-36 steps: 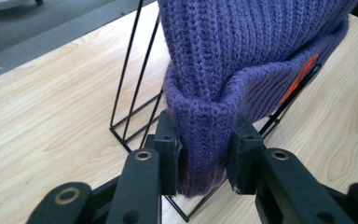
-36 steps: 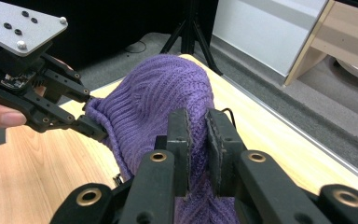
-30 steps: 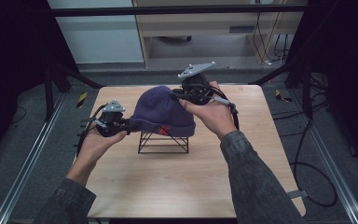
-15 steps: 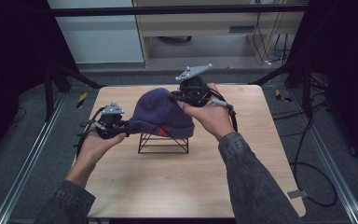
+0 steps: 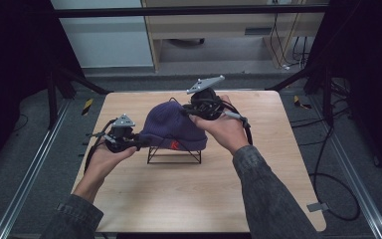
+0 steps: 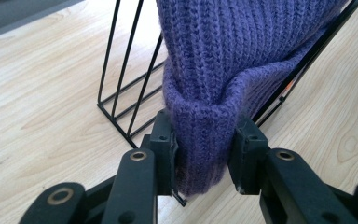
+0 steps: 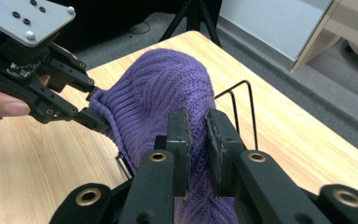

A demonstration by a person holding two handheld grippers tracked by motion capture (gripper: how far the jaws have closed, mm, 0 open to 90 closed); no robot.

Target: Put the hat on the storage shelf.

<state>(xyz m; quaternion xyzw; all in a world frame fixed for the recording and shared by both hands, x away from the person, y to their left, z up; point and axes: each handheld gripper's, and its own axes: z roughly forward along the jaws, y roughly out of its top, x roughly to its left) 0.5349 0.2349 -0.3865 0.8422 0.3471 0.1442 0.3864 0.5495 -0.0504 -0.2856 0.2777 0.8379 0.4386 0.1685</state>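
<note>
Both grippers, left [image 6: 204,158] & right [image 7: 196,140], jaws clamped on purple ribbed knit beanie [image 5: 171,124] over black wire rack [image 5: 174,154]; next, prob. lift evenly.

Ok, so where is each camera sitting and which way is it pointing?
High view: above the person's side, looking forward and down on the wooden table; both forearms, both hand-held grippers.
Left gripper view: rides the left hand-held gripper, facing its jaws clamping the purple knitted beanie's cuff.
Right gripper view: rides the right hand-held gripper, pinching the beanie's crown.
All share the beanie and the black wire rack.
</note>
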